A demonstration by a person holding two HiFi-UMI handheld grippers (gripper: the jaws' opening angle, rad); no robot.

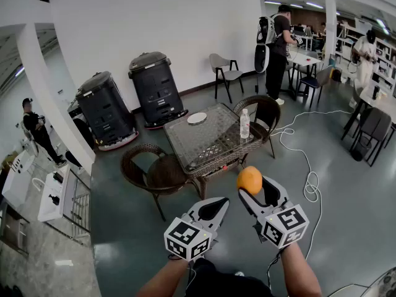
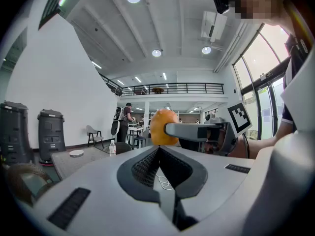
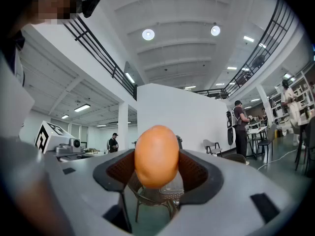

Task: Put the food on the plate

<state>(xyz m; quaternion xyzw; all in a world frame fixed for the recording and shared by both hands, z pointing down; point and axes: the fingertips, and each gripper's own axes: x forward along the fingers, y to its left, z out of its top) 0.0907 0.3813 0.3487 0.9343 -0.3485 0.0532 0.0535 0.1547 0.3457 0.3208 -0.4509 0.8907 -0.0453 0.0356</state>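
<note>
An orange fruit (image 1: 249, 179) is clamped between the jaws of my right gripper (image 1: 253, 186), held in the air well short of the table. In the right gripper view the orange (image 3: 156, 155) fills the gap between the two pads. A small white plate (image 1: 197, 118) lies near the far edge of a glass-topped wicker table (image 1: 204, 144). My left gripper (image 1: 223, 202) hovers beside the right one, its tips together with nothing between them. The left gripper view shows the orange (image 2: 162, 127) off to the right and the plate (image 2: 76, 153) far away.
A water bottle (image 1: 244, 124) stands on the table's right side. Dark wicker chairs (image 1: 151, 173) (image 1: 263, 111) flank the table. Two black machines (image 1: 154, 88) stand by the wall. A white cable (image 1: 308, 166) snakes over the floor on the right. People (image 1: 278, 42) stand at the back.
</note>
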